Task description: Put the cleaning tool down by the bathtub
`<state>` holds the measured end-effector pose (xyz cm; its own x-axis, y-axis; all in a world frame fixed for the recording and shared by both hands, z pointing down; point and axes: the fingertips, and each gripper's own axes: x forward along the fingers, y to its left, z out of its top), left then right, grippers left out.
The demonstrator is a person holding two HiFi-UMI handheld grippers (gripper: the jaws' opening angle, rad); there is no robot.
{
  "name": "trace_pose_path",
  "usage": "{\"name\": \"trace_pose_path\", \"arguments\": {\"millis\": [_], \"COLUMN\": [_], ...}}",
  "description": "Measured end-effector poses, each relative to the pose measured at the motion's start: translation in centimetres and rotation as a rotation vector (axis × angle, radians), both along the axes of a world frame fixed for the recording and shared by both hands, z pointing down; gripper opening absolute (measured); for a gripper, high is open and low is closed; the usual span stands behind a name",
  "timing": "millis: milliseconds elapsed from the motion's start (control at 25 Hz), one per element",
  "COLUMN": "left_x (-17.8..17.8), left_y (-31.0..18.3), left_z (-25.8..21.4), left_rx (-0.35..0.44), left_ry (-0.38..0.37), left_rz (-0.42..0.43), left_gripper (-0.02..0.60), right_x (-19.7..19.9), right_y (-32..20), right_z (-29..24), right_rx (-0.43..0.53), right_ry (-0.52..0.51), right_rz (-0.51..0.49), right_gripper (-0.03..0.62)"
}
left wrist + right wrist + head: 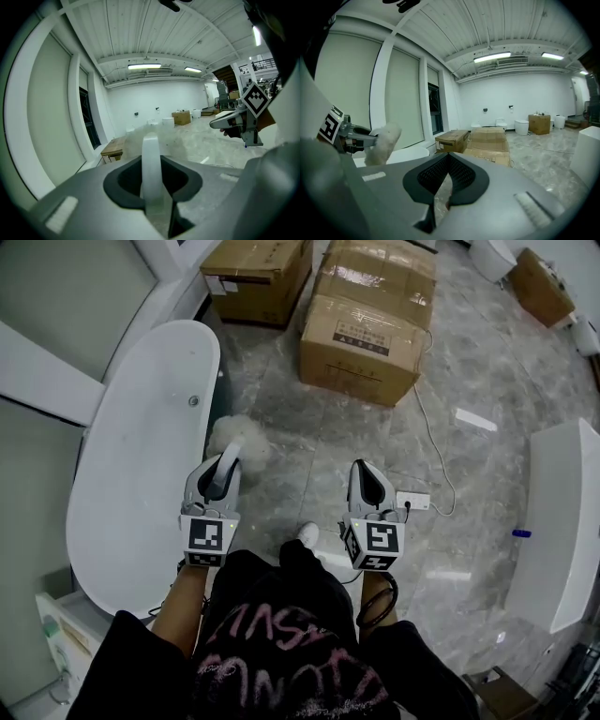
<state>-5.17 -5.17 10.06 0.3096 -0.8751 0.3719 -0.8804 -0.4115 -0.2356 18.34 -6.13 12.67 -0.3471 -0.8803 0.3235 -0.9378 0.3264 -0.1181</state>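
Note:
The cleaning tool is a fluffy white duster head (238, 437) on a white handle (151, 161). My left gripper (227, 463) is shut on that handle and holds the head just off the floor, beside the right rim of the white bathtub (141, 465). In the left gripper view the handle stands upright between the jaws of the left gripper (152, 182). My right gripper (364, 472) hovers over the marble floor to the right, shut with nothing in it. The right gripper view shows the duster head (383, 143) at the left and its own right gripper (447, 176) closed.
Two cardboard boxes (370, 324) (258, 273) stand on the floor beyond the tub. A white power strip (412, 500) with a cable lies right of the right gripper. A long white fixture (562, 521) runs along the right. The person's shoe (307, 535) is between the grippers.

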Motion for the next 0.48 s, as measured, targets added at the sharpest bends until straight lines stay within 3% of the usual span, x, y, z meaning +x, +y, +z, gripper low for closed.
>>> {"name": "trace_pose_path", "arguments": {"millis": [480], "left_x": [0.0], "left_y": [-1.4], "left_z": [0.6], "left_rx": [-0.009], "left_ry": [0.019], "left_rz": [-0.009], "left_gripper": [0.080], "right_x": [-1.0], "right_y": [-0.9], "right_z": [0.7], "right_rx": [-0.019], "right_ry": [0.022], "right_rz": [-0.043], "right_gripper": [0.014]}}
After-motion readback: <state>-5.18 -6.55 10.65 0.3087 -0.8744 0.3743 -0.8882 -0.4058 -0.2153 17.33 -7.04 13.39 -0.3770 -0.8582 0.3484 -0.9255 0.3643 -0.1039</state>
